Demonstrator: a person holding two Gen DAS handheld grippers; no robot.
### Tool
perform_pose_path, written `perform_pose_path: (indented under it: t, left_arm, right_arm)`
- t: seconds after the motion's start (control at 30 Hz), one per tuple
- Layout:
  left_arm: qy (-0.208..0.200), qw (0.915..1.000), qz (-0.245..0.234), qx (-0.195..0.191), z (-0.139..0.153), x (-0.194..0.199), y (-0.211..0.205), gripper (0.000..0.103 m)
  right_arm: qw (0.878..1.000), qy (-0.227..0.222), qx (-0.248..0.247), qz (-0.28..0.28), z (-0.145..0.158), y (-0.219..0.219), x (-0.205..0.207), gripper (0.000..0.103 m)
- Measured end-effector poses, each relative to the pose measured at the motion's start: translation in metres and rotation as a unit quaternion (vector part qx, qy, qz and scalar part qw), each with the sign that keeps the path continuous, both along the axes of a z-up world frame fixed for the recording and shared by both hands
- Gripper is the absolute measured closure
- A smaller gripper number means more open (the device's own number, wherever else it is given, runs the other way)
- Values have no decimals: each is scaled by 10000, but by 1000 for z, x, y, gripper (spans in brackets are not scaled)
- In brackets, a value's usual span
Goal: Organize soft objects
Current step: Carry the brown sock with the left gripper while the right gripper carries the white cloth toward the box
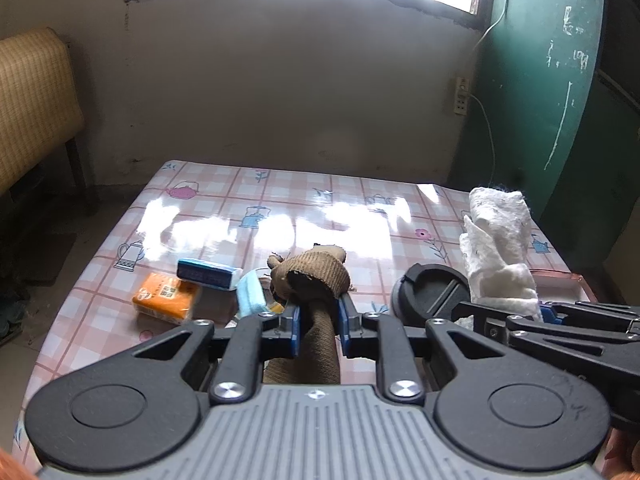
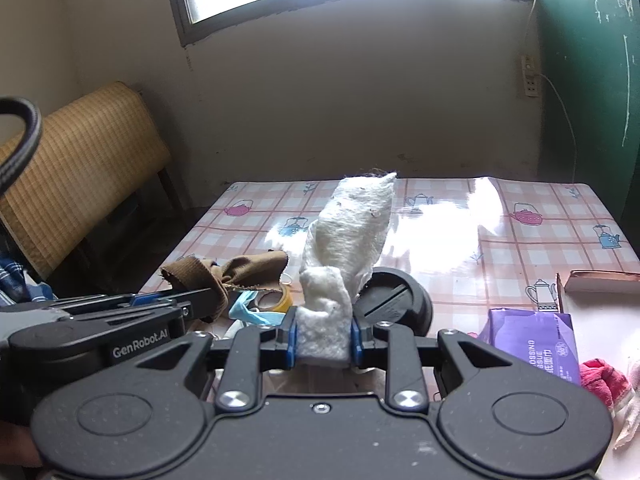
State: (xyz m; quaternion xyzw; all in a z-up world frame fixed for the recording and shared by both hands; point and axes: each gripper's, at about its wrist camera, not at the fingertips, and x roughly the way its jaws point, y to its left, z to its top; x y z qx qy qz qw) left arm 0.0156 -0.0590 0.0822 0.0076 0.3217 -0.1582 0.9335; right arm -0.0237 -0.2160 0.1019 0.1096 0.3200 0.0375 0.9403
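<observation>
Clamped between the blue pads of the left gripper (image 1: 319, 322), a brown ribbed cloth (image 1: 316, 276) is bunching up above the fingertips and trailing down under the gripper body, while at about three o'clock in that view the right gripper (image 2: 323, 340) is squeezing a white woven cloth (image 2: 348, 236) that is standing up tall and floppy above its jaws. Both cloths are being carried above the table (image 1: 280, 200), whose glossy checked cover is throwing window glare. Beneath the brown cloth, at roughly ten o'clock from the left gripper, an orange tissue pack (image 1: 166, 296), a blue-and-white pack (image 1: 208, 274) and a light blue face mask (image 1: 250, 294) are lying close together; a black round lid (image 2: 396, 300) is sitting just behind the white cloth, and a purple tissue pack (image 2: 532, 340) is lying at four o'clock in the right view. The main risk, as I judge it, is that the dangling tail of the brown cloth is hanging low enough to drag the mask or packs along. The white cloth's top-heavy loose end may flop and slip from the narrow pinch. With the two grippers working so near each other, their cloths could also tangle.
</observation>
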Motion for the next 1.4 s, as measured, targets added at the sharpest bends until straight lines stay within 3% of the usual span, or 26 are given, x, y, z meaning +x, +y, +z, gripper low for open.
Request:
perform_pose_path:
  t: [1.4]
  left_arm:
    - [-26, 9975, -698, 128, -5, -7, -76, 82]
  right_arm:
    - [9973, 22, -27, -733, -1, -67, -26, 72]
